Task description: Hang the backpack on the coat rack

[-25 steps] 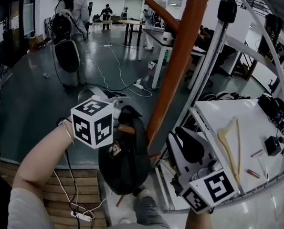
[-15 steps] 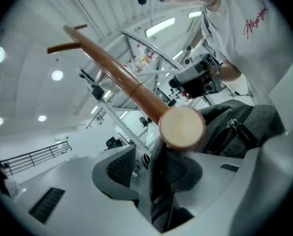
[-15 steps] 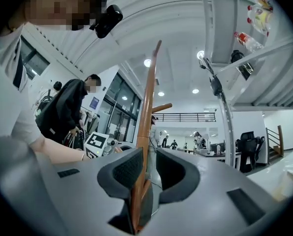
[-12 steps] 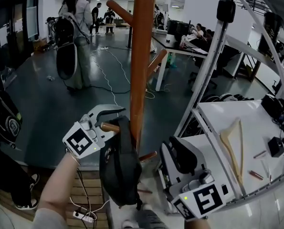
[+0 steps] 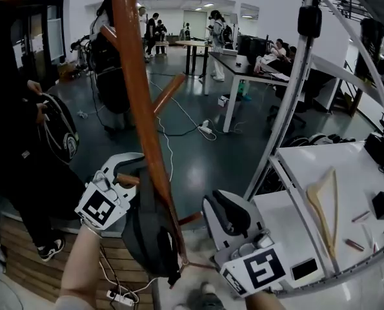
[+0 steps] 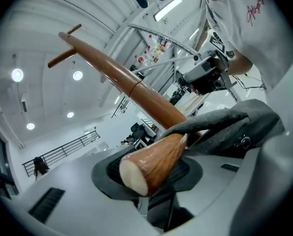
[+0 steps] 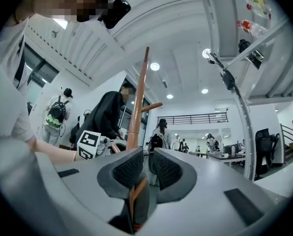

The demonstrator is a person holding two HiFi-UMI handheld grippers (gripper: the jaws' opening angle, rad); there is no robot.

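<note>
The brown wooden coat rack pole (image 5: 142,108) crosses the head view from top left down to the floor. A dark backpack (image 5: 146,234) hangs against it, its grey strap (image 6: 220,124) looped over a short wooden peg (image 6: 151,163). My left gripper (image 5: 137,173) sits at that peg with its jaws wide open. In the left gripper view the peg end lies between them, and the left gripper (image 6: 153,176) grips nothing. My right gripper (image 5: 212,202) hovers right of the backpack, apart from it. In its own view the right gripper (image 7: 148,167) shows pads a narrow gap apart with nothing between.
A person in dark clothes stands close on the left holding another backpack (image 5: 59,134). A white table (image 5: 366,166) at right carries a wooden hanger (image 5: 327,205) and small items. A slanted metal frame post (image 5: 288,108) rises beside it. A power strip (image 5: 114,294) and cables lie on the floor.
My left gripper's jaws have opened off the backpack strap, which stays hooked on the peg. In the head view the pole has shifted from right of centre to the left, and the right gripper has drifted left.
</note>
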